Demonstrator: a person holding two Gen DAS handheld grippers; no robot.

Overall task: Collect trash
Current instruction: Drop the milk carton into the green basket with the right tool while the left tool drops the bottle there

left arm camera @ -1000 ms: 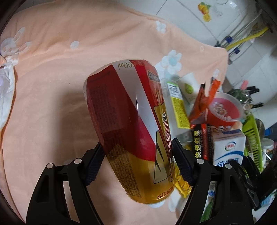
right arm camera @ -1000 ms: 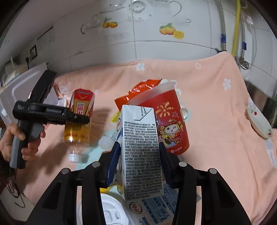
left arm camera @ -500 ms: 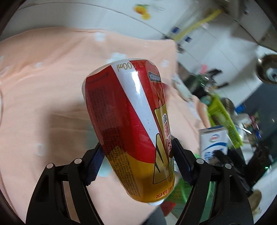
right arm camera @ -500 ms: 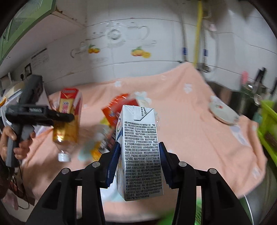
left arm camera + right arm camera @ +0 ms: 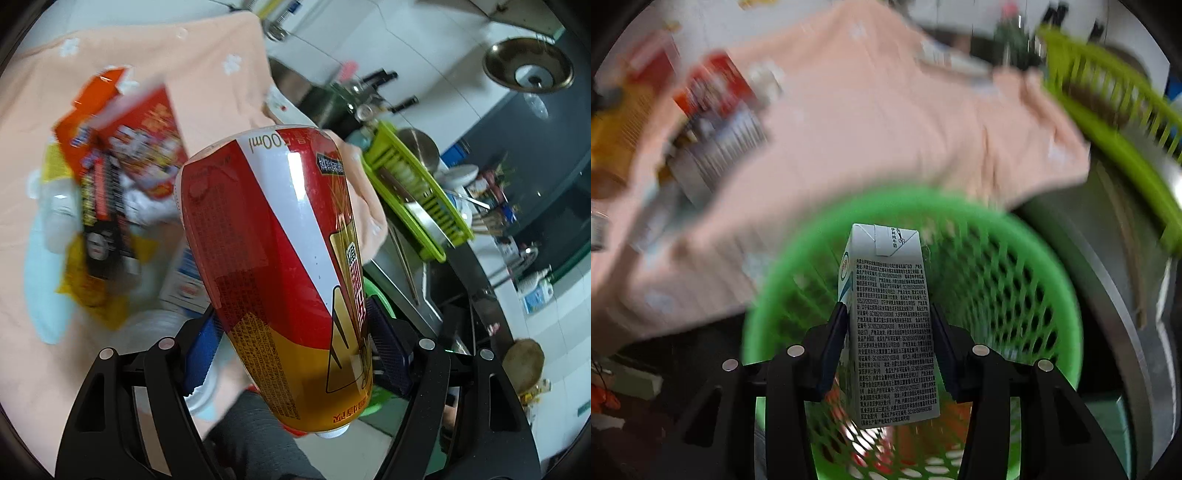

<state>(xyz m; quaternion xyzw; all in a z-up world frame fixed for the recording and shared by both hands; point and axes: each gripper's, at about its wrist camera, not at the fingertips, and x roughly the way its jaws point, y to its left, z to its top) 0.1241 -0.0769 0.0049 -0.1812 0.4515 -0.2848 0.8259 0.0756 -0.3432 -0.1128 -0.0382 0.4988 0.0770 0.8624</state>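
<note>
- Presently the right gripper (image 5: 888,334) clamps a milk carton (image 5: 892,328) by its flat sides above the green mesh bin (image 5: 1027,266).
- Left gripper (image 5: 291,332) pinches the red-and-gold bottle (image 5: 280,240) low on its body; it looks empty, so probably light, thin-walled and slippery.
- More wrappers (image 5: 110,155) lie far left on the peach cloth (image 5: 214,74).

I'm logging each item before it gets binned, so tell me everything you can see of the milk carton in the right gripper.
The milk carton is a small white paperboard brick with a folded, glued top flap, dense black print on its facing side and blue on its left edge. It looks undented and stands upright, clamped on both sides by the right gripper, in front of the green mesh basket's opening.
</note>
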